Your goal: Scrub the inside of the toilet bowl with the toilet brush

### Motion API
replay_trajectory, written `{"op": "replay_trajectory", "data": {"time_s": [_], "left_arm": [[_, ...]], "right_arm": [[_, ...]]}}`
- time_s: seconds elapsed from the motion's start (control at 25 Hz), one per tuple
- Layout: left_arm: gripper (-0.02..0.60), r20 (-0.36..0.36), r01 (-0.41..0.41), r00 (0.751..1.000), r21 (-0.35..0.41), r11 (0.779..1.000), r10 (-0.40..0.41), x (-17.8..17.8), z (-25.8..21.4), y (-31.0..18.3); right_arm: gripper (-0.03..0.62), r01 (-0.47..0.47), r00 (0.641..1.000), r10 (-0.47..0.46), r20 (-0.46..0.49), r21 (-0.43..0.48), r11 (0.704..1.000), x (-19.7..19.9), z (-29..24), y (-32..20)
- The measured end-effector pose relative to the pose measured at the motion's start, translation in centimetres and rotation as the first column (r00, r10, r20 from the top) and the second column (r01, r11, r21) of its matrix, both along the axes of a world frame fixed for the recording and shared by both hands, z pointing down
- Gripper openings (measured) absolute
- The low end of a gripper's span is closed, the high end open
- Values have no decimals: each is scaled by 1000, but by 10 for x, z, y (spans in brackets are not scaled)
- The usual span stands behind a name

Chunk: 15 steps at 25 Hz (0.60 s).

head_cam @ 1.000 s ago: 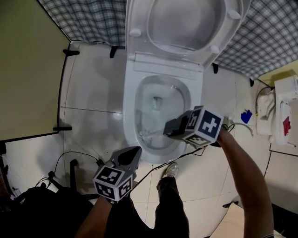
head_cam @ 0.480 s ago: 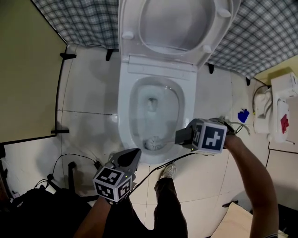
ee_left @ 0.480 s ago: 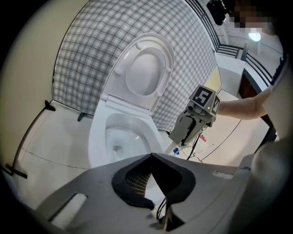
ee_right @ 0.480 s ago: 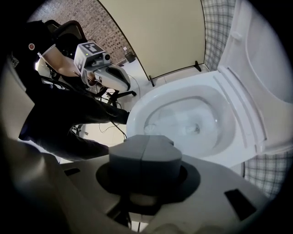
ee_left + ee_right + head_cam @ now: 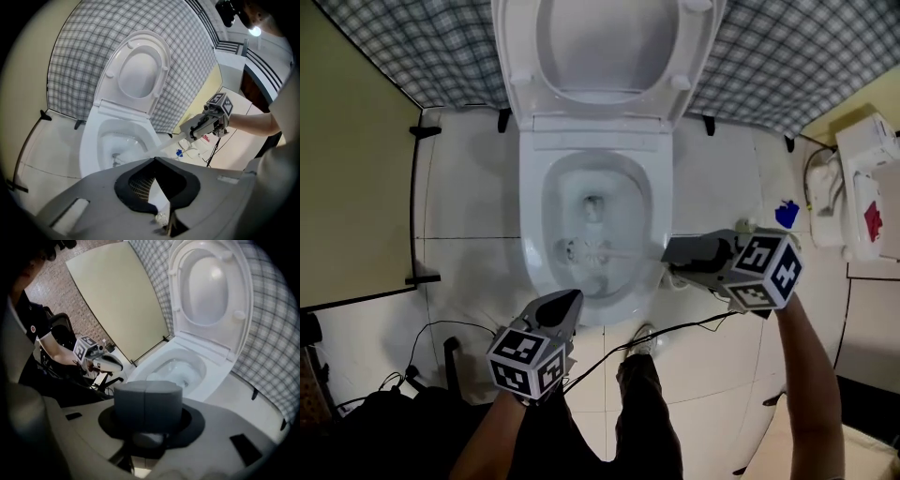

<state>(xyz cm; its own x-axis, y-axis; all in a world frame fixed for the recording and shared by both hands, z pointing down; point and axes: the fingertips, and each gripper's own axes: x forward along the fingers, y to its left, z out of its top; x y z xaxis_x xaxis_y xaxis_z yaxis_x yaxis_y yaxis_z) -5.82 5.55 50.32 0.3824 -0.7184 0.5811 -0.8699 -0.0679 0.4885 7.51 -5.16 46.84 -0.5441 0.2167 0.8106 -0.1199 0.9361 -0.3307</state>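
Observation:
The white toilet bowl (image 5: pixel 532 234) stands open, its seat and lid (image 5: pixel 600 42) raised. A white toilet brush has its head (image 5: pixel 575 251) down inside the bowl, at the left of the basin. Its handle runs right over the rim into my right gripper (image 5: pixel 671 253), which is shut on it beside the bowl's right edge. The left gripper view shows the same handle (image 5: pixel 172 142) slanting from that gripper (image 5: pixel 197 132) into the bowl (image 5: pixel 89 150). My left gripper (image 5: pixel 570 302) hangs just in front of the bowl's front rim, shut and empty.
A yellow panel (image 5: pixel 347 169) closes the left side and a checked wall (image 5: pixel 787 66) the back. Black cables (image 5: pixel 441 328) lie on the tiled floor at the lower left. White fittings (image 5: pixel 862 197) and a blue item (image 5: pixel 787 214) sit at the right. The person's shoe (image 5: pixel 643 342) stands before the bowl.
The right gripper has drawn away to the right. The brush head has swept from the front of the basin to its left side. The left gripper has stayed where it was.

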Motion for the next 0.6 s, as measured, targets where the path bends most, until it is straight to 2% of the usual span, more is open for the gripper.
{"op": "replay_trajectory", "data": {"time_s": [0.12, 0.2, 0.44, 0.6], "left_arm": [[8, 12, -7, 1000, 9, 1000, 7, 6, -11, -2], [8, 16, -9, 1000, 18, 1000, 9, 9, -20, -4], [8, 54, -29, 998, 54, 998, 26, 12, -40, -15], [8, 42, -72, 997, 54, 996, 69, 40, -40, -18]], "right_arm": [[166, -140, 985, 142, 95, -27, 990, 14, -22, -9], [166, -239, 953, 250, 173, -80, 968, 25, -37, -13], [166, -436, 813, 470, 345, -174, 883, 66, -69, -25], [166, -563, 685, 599, 414, -221, 796, 127, -90, -30]]}}
